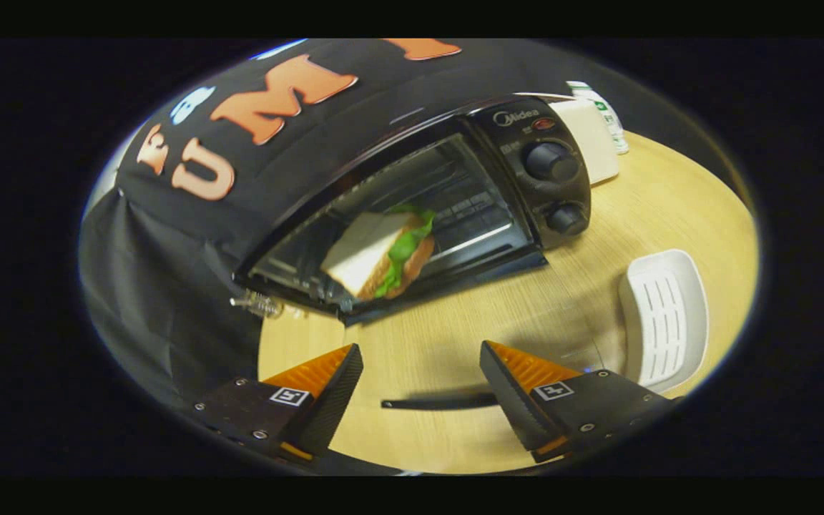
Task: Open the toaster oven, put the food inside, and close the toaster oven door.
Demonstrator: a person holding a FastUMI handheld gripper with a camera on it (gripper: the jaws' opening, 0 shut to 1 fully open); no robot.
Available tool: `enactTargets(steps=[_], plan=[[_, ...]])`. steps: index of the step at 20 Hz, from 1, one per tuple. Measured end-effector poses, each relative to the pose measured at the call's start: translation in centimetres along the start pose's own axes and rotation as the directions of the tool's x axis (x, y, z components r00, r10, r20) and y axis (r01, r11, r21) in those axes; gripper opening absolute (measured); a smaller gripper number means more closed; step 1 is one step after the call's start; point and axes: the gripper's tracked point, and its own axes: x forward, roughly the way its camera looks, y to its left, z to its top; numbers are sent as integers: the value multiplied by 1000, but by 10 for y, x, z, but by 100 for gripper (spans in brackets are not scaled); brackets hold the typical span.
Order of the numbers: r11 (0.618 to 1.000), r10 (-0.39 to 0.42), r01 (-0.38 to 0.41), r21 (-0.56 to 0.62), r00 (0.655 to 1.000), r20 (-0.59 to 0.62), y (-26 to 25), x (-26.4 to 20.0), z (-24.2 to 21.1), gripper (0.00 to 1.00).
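Table: light wood table, middle of the frame.
Oven: toaster oven upper middle, door looks down.
Food: sandwich inside, straight ahead of the fingers.
Tongs: gripper spread wide, holding nothing.

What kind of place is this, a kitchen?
Probably a mock kitchen in a recording booth, not a home. A toaster oven with a sandwich inside sits on a wooden table, black cloth hangs behind, and the open claw holds nothing.
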Motion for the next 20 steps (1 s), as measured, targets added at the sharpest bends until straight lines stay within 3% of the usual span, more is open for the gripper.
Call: enactTargets(steps=[5,10,15,20], plan=[[977,-74,45,-208,988,-132,-21,-19,-60,94],[952,-130,69,-299,973,-189,-40,-12,-90,90],[942,-167,104,-318,969,-179,-37,9,-80,91],[944,-122,74,-323,984,-131,-17,-10,-56,89]])
